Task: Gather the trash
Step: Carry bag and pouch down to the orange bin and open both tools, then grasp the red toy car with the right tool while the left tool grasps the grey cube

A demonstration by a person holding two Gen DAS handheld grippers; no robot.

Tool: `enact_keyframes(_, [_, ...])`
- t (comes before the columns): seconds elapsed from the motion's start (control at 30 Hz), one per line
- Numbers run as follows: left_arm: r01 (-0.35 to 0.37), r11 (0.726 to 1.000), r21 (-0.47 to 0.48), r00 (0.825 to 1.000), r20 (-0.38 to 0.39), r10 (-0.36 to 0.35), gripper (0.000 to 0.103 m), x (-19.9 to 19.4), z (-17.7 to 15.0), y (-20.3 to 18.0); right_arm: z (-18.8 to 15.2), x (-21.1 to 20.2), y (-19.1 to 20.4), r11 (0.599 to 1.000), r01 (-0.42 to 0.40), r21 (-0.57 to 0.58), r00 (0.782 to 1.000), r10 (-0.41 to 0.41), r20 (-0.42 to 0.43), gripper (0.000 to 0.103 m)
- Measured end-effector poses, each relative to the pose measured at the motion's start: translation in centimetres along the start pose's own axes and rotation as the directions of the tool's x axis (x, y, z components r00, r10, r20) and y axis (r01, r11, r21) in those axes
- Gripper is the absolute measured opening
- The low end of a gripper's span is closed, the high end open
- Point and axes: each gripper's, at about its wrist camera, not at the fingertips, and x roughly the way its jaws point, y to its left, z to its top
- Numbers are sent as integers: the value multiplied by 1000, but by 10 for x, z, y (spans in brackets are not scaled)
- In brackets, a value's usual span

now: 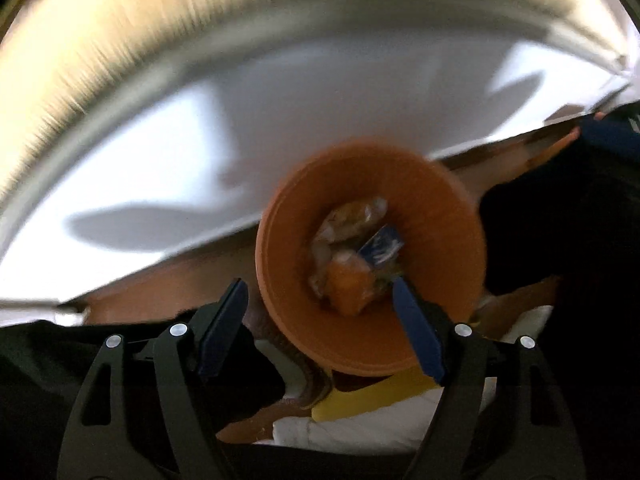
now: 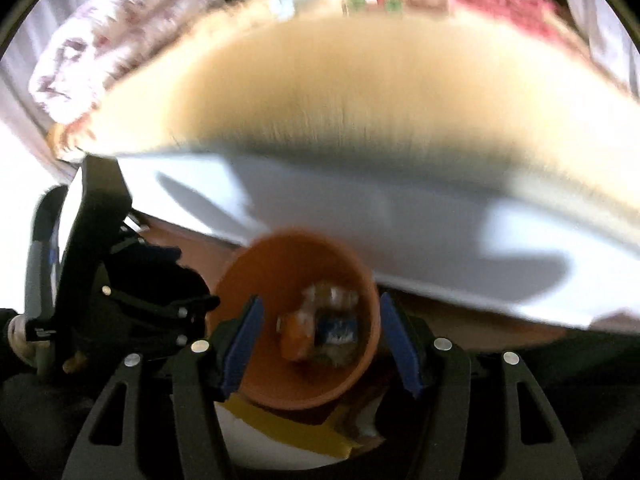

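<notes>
An orange round bin (image 1: 440,216) stands below the edge of a white table (image 1: 280,140). Inside it lie trash pieces: an orange lump (image 1: 348,284), a blue wrapper (image 1: 380,248) and crumpled clear wrappers (image 1: 352,216). My left gripper (image 1: 320,320) hangs over the bin's near rim, open, with nothing between its blue pads (image 1: 416,332). In the right wrist view the same bin (image 2: 280,264) with the blue wrapper (image 2: 340,330) shows between my right gripper's fingers. The right gripper (image 2: 322,344) is open above it and holds nothing. Both views are blurred.
The white table (image 2: 360,216) carries a beige mat (image 2: 340,92); small red and green items sit blurred at its far edge. A floral cloth (image 2: 100,40) lies at far left. A yellow and white thing (image 2: 296,432) lies under the bin. The left gripper's body (image 2: 100,280) stands close at left.
</notes>
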Motion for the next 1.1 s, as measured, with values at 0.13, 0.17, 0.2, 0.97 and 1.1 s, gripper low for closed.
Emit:
enact_keyframes(0.13, [-28,998,58,988,151,19,73,-48,1,0,41,-35,-7,999,-7,-41,991,12,131,60])
enact_keyframes(0.17, [-31,998,58,982,190,20,74,-60,2,2,56,-38,-10,999,8,-54,987,1,161,60])
enact_keyframes(0.2, [-29,998,54,976,218,17,75,-68,4,4,69,-40,-13,997,26,-70,982,-13,188,60])
enact_keyframes(0.97, [43,997,-64,909,417,-12,80,-103,60,42,264,109,-46,990,121,-68,992,-119,36,81])
enact_keyframes(1.1, [53,997,-60,911,412,-24,80,-99,62,42,261,106,-57,996,87,-6,995,-87,50,74])
